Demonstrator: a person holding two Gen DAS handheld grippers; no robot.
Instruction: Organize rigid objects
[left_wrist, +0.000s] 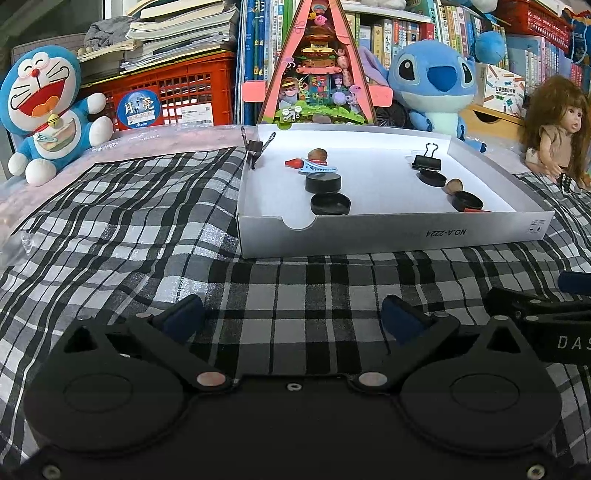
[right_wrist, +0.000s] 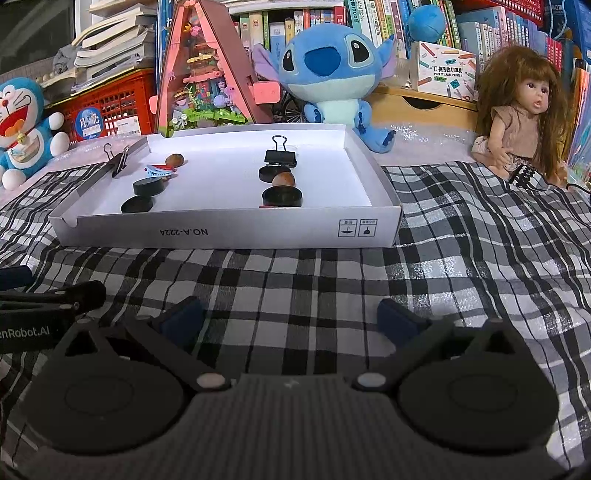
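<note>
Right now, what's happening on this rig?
Nothing is held. Both claws, left claw and right claw, hang open over the plaid cloth, short of the white tray. The tray already holds black caps, binder clips, a blue hair clip and brown nuts.
</note>
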